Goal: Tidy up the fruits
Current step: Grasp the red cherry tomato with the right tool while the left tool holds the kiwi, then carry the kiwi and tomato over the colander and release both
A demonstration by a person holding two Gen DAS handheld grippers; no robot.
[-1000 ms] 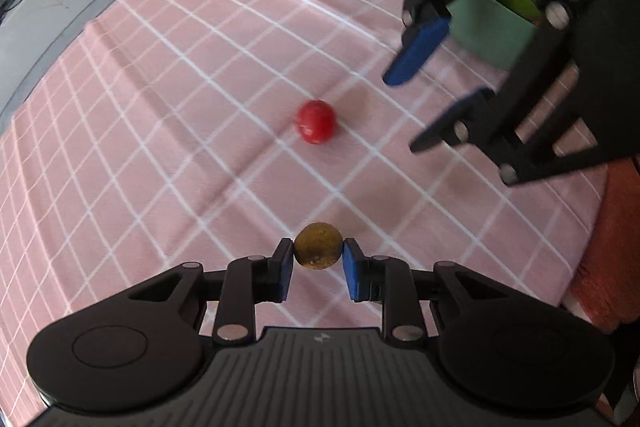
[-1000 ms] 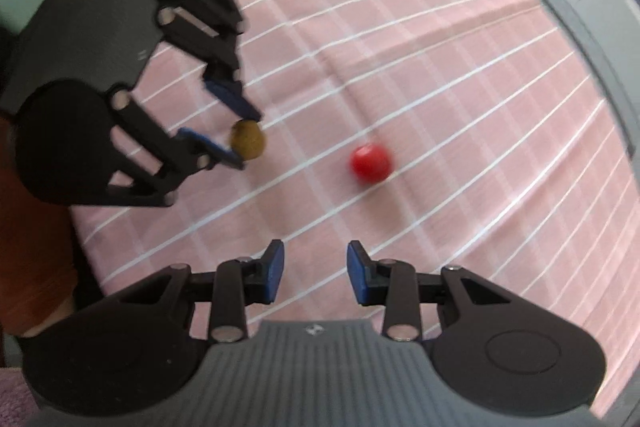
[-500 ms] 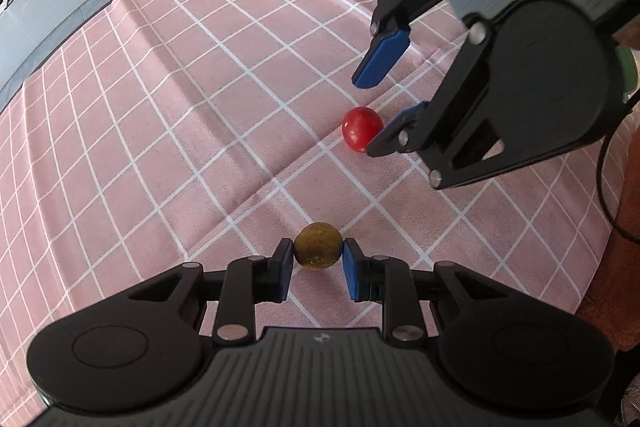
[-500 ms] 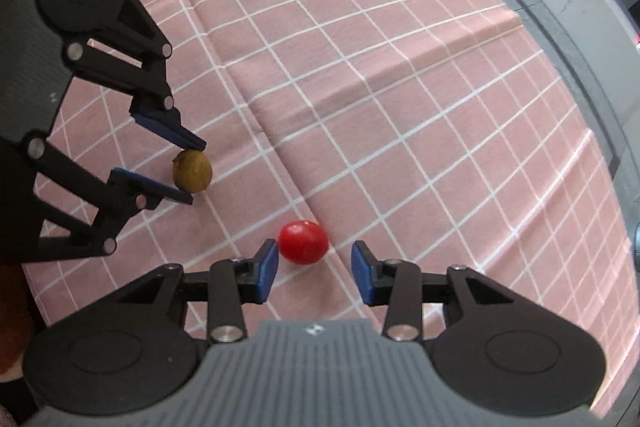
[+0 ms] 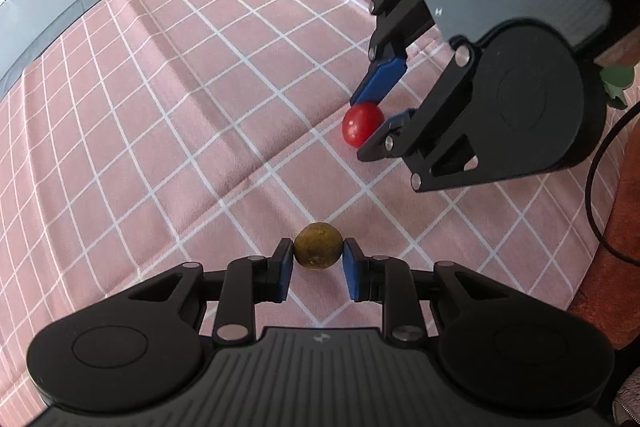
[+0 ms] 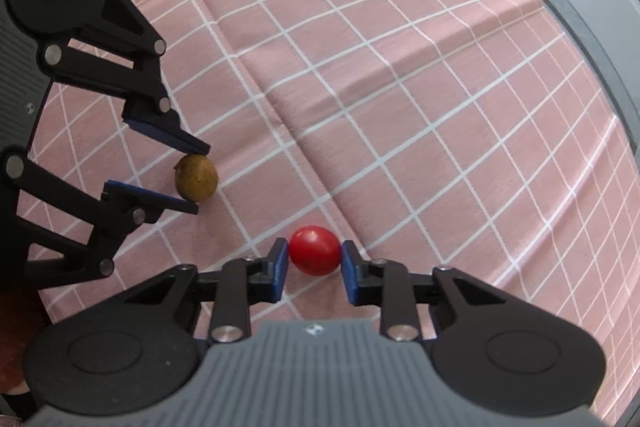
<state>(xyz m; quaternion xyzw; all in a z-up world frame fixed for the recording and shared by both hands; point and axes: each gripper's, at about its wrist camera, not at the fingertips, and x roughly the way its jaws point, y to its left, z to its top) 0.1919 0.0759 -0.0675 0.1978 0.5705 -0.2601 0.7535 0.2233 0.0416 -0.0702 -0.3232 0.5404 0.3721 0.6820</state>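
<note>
Since one second ago, the right gripper (image 6: 314, 259) has come down over the red fruit (image 6: 315, 250), which now sits between its blue pads; the jaws are closing and look to be touching it. At about ten o'clock from it, the left gripper (image 5: 319, 259) stays clamped on the brownish-green fruit (image 5: 319, 245), just above the pink checked cloth (image 5: 160, 131). Both fruits are in the pick-up step. Next, I think, comes a firm squeeze, then a straight lift.
</note>
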